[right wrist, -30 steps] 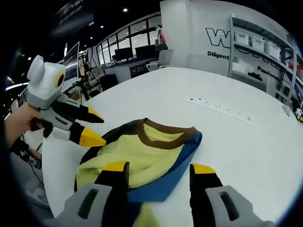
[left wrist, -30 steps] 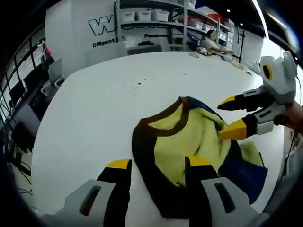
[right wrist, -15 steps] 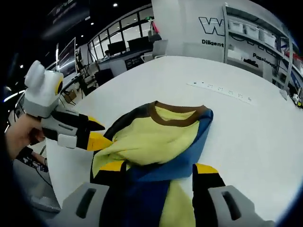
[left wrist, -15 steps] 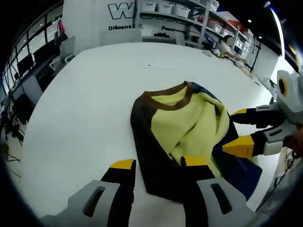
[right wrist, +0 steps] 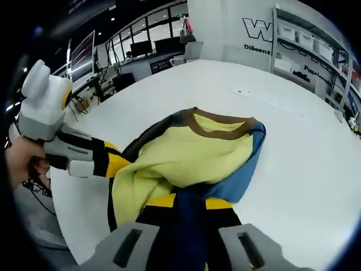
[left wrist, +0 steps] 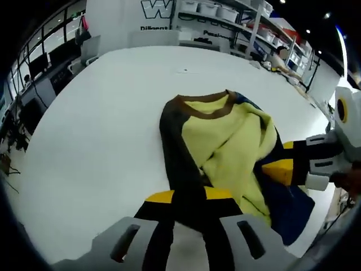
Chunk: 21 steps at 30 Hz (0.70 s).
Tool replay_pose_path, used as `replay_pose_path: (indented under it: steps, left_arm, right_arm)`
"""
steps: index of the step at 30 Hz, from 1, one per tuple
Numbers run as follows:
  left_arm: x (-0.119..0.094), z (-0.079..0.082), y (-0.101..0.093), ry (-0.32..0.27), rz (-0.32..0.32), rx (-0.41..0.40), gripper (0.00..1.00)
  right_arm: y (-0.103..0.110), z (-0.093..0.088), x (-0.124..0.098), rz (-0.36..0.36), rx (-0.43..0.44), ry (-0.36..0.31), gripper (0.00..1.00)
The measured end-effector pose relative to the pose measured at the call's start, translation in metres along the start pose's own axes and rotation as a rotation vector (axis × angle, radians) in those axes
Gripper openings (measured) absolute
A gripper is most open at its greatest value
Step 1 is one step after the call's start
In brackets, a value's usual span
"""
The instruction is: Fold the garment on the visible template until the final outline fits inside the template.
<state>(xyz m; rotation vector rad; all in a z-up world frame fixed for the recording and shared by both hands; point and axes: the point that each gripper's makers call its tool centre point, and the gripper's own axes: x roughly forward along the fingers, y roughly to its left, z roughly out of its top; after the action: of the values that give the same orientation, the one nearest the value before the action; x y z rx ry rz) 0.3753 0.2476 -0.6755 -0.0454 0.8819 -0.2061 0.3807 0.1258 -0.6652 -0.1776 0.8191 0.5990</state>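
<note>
The garment (left wrist: 225, 135) lies crumpled on the white table (left wrist: 101, 124), yellow in the middle with a brown collar, a black side and a blue side. My left gripper (left wrist: 189, 196) is shut on the black edge nearest the camera. From the right, my right gripper (left wrist: 285, 169) comes in with its jaws pinching the blue and yellow fabric. In the right gripper view the garment (right wrist: 192, 152) spreads ahead, and the right gripper (right wrist: 189, 201) is shut on a blue fold. The left gripper (right wrist: 110, 164), held by a hand (right wrist: 22, 161), grips the black edge at the left.
A faint row of marks (left wrist: 183, 70) lies on the table beyond the collar. Shelves with bins (left wrist: 225, 14) and a wall with lettering stand at the back. Desks and chairs (left wrist: 62, 56) line the far left. The table edge (right wrist: 67, 220) runs close to the left gripper.
Both grippers have gone from open to shut on the garment: the left on the black edge, the right on the blue fold. Both cameras moved closer to the cloth.
</note>
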Motion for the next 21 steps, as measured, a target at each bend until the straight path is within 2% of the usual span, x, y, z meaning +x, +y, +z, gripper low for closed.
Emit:
replay_pose_path:
  steps: [1, 2, 5, 6, 14, 21]
  left_arm:
    - [0.0, 0.0, 0.0, 0.0, -0.001, 0.001, 0.12]
    - [0.0, -0.001, -0.002, 0.01, -0.005, 0.052, 0.08]
    - [-0.001, -0.001, -0.003, 0.009, -0.007, 0.067, 0.07]
    - [-0.002, -0.001, -0.003, 0.011, -0.011, 0.083, 0.07]
    - [-0.011, 0.005, 0.003, 0.023, -0.054, 0.088, 0.07]
    - [-0.014, -0.002, 0.017, 0.054, -0.035, 0.151, 0.06]
  right_arm:
    - [0.0, 0.0, 0.0, 0.0, -0.002, 0.001, 0.02]
    - [0.001, -0.003, 0.001, 0.003, -0.025, 0.009, 0.0]
    - [0.0, -0.002, 0.0, 0.003, -0.04, 0.0, 0.0]
    - [0.001, 0.0, 0.0, 0.027, -0.105, -0.015, 0.0]
    - [-0.03, -0.008, -0.012, -0.02, -0.062, 0.009, 0.0]
    - [-0.053, -0.014, -0.022, -0.061, -0.076, 0.027, 0.0]
